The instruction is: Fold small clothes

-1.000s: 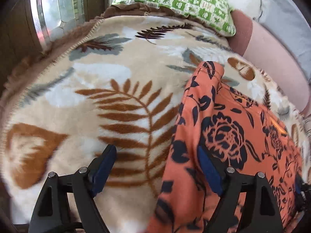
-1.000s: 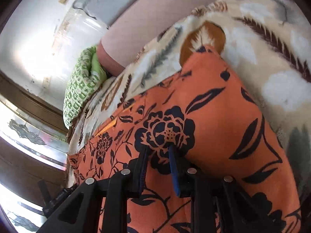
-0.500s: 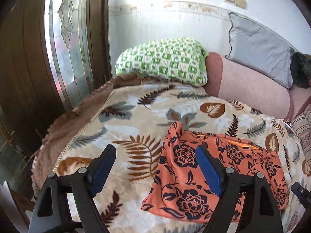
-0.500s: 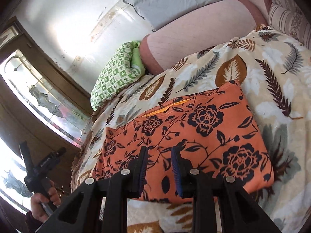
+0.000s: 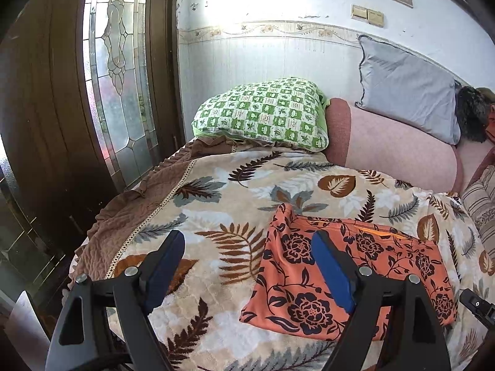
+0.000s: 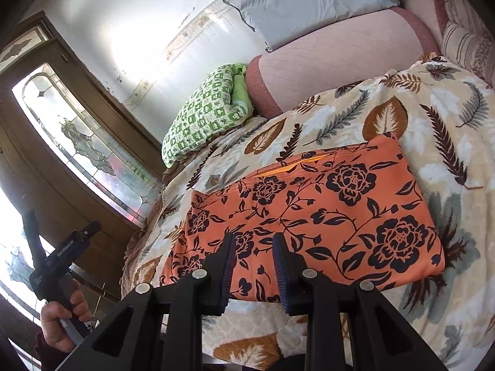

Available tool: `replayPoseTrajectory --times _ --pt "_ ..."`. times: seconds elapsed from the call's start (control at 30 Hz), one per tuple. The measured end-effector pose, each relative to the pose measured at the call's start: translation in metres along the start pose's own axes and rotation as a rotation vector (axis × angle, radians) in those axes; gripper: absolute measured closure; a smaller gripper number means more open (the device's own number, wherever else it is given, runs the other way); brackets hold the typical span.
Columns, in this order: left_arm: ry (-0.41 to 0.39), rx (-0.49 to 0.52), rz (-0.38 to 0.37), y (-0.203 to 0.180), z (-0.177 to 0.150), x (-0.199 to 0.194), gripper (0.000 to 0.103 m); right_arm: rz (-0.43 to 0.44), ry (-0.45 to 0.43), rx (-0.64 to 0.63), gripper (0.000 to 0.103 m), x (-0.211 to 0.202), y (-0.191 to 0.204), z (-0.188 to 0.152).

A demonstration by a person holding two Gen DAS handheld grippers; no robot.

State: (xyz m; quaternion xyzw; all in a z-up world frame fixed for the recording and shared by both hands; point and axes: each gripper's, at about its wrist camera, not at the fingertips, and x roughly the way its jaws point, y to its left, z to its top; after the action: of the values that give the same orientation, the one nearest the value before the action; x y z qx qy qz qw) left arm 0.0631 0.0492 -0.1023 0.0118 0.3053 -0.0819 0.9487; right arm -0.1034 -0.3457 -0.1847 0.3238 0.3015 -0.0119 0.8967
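Right wrist view: folded orange garment (image 6: 324, 210) beyond narrowly parted, empty hand-held gripper (image 6: 252, 266)

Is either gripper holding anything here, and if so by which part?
Nothing is held. The left gripper and right gripper are both empty above the folded orange garment.

Daylight enters through the leaded frosted-glass door panel (image 5: 120, 99) and blows out to white glare on the pale painted wall (image 6: 102, 31). Both views are sharp at centre; fisheye distortion bends edges, and corners vignette to black
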Motion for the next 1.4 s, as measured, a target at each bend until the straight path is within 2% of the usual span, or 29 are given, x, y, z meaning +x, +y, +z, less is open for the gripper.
replayPoseTrajectory --times 0.3,0.5,0.63,0.73,0.87,0.93,1.03,1.2,1.3,1.4 --pt "0.02 0.004 0.003 -0.004 -0.007 0.006 0.019 -0.021 0.007 0.017 0.076 0.0 -0.009 -0.006" --pt "0.071 0.018 0.011 -0.009 -0.018 0.03 0.019 -0.052 0.034 0.056 0.076 0.016 -0.029 -0.011" --pt "0.211 0.01 0.008 -0.012 -0.042 0.075 0.019 -0.09 0.05 0.09 0.076 0.027 -0.049 -0.017" --pt "0.328 0.021 0.041 -0.013 -0.069 0.114 0.019 -0.123 0.063 0.142 0.076 0.033 -0.072 -0.021" --pt "0.489 0.008 0.042 -0.009 -0.106 0.16 0.018 -0.199 0.124 0.215 0.076 0.046 -0.106 -0.031" --pt "0.483 -0.023 0.025 -0.005 -0.109 0.159 0.017 -0.192 0.137 0.261 0.076 0.049 -0.12 -0.036" --pt "0.473 0.008 0.036 -0.006 -0.103 0.148 0.017 -0.179 0.125 0.283 0.076 0.042 -0.123 -0.033" --pt "0.351 0.043 0.002 -0.011 -0.085 0.099 0.017 -0.108 0.07 0.261 0.073 0.016 -0.108 -0.024" --pt "0.301 0.089 0.006 -0.02 -0.078 0.083 0.017 -0.098 0.048 0.271 0.066 0.006 -0.104 -0.024" --pt "0.254 0.127 0.02 -0.028 -0.072 0.07 0.017 -0.08 0.042 0.278 0.065 0.001 -0.101 -0.024"
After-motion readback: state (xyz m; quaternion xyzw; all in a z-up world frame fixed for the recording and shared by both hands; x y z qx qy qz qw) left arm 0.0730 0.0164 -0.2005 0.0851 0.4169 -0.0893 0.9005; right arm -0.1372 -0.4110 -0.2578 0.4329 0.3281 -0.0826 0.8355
